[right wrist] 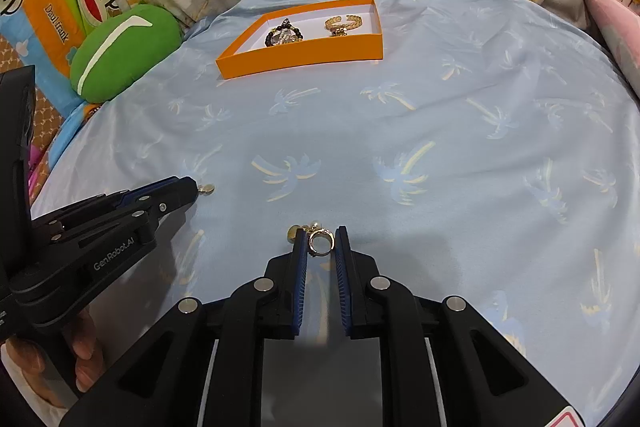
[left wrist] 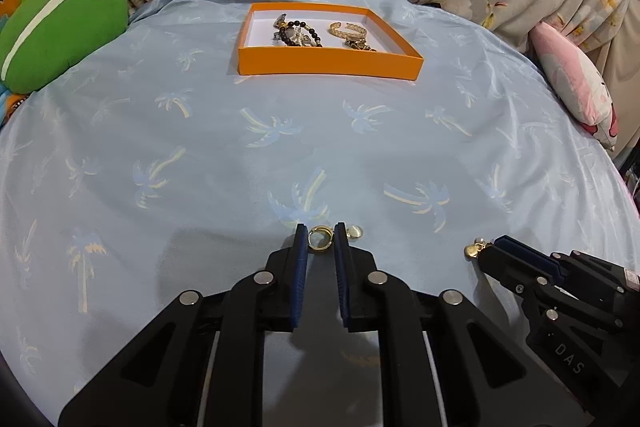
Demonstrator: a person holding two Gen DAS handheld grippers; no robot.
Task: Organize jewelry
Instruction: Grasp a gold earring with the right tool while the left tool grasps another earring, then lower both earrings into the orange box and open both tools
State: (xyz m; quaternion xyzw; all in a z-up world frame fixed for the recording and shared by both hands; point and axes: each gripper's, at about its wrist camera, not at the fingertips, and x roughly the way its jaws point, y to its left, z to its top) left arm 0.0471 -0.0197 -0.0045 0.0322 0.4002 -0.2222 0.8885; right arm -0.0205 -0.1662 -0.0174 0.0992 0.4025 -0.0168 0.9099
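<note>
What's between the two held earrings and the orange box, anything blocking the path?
Nothing visible. Only bare blue sheet lies between the left gripper, the right gripper and the orange box. Bracelets already fill part of it.

Palm-print blue sheet (left wrist: 200, 131) carries orange tray (left wrist: 328, 65) and green cushion (left wrist: 60, 31).

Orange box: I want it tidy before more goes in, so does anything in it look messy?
Slightly. In the orange box, a black bead bracelet lies tangled with other pieces at left; the gold chain bracelet sits apart at right. Nothing spilled.
</note>
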